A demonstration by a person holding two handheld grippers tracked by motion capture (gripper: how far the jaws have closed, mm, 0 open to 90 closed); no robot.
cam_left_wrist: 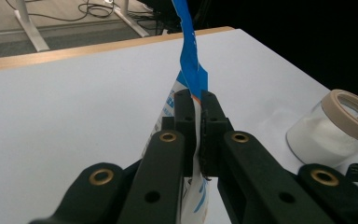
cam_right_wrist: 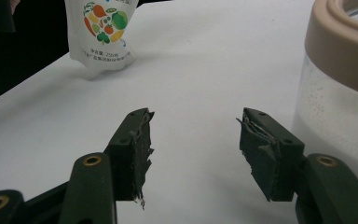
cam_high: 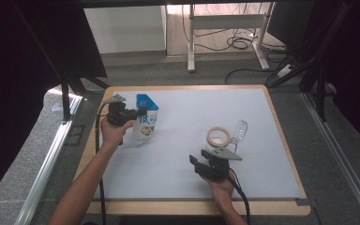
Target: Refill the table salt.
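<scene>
Clamped tight on the side of a white pouch (cam_high: 145,123) with a blue top, the left gripper (cam_high: 130,114) holds it upright near the far left corner of the table (cam_high: 262,154); in the left gripper view the jaws pinch the thin edge of the pouch just below its blue strip, with the bag hanging between them. The pouch carries a fruit-and-vegetable print on its front, seen in the right gripper view, where its lower end hovers just above or at the white tabletop; which of the two cannot be told. The right gripper (cam_high: 198,165) sits low near the front of the table, its jaws standing apart with nothing between them. Just beyond it stands a clear jar (cam_high: 220,138) with a tan rim, holding white powder, well apart from the pouch.
</scene>
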